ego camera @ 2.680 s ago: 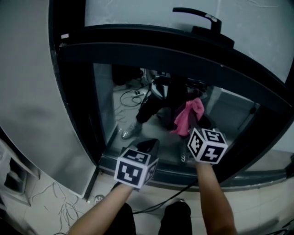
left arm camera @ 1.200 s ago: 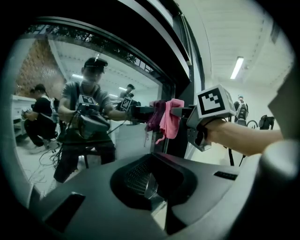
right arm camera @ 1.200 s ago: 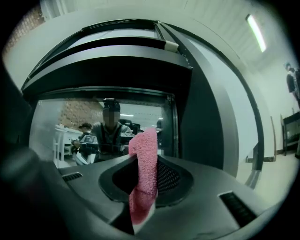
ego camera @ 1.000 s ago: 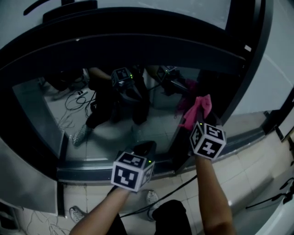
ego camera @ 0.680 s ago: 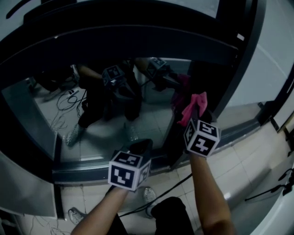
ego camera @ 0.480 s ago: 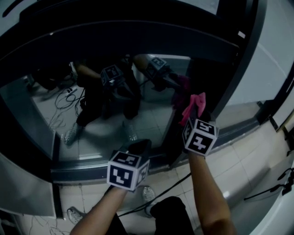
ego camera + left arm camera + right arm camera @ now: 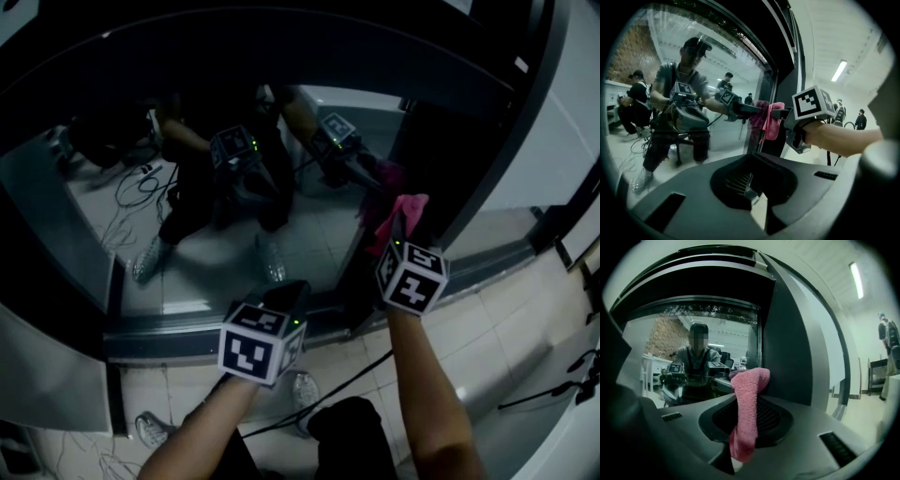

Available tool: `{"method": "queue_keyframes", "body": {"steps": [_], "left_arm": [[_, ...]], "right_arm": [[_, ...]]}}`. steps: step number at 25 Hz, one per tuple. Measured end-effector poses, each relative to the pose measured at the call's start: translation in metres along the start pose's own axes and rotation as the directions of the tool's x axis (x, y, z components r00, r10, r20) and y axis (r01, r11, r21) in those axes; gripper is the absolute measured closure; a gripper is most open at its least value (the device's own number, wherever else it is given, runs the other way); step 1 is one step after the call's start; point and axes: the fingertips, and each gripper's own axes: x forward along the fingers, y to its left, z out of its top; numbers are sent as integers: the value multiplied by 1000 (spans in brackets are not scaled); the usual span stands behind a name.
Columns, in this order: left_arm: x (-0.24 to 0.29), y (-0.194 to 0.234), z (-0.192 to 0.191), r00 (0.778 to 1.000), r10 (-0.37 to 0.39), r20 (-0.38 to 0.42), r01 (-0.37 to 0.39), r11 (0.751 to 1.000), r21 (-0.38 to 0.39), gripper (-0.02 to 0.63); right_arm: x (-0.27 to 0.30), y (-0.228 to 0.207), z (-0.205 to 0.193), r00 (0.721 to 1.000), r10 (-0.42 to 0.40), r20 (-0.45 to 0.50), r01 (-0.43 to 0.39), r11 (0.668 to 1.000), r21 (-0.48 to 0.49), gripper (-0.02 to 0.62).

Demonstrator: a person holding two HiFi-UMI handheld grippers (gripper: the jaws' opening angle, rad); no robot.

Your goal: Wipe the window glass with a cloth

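- A black cable (image 7: 349,392) trailed over the pale floor tiles (image 7: 511,323) by the person's feet.
- The left tool (image 7: 287,294) hung low before the sill, jaws drawn almost together with nothing between them.
- The right tool (image 7: 401,228), higher and further right, was clamped tight on a pink cloth (image 7: 392,217).
- The cloth lay against the window glass (image 7: 216,248) at the pane's right edge, just beside the dark frame (image 7: 469,159).
- The glass mirrored the person and both tools.
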Motion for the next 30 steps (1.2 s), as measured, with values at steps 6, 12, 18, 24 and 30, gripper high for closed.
{"method": "queue_keyframes", "body": {"steps": [6,12,18,24,30], "left_arm": [[-3,5,4,1000,20,5,-19,1000,-12,606],[-18,11,6,999,50,8,-50,999,-10,606],[-40,33,5,996,89,20,-88,996,-23,606],[-67,56,0,991,135,23,-135,990,-37,606],[-97,77,-1,981,189,36,-187,981,-47,606]], "right_arm": [[-3,20,5,991,125,42,-126,992,10,523],[-12,46,8,976,211,52,-212,977,18,523],[-22,84,10,962,265,62,-266,964,11,523],[-35,126,12,943,326,69,-328,945,10,523],[-47,163,18,923,377,73,-379,925,11,524]]}}
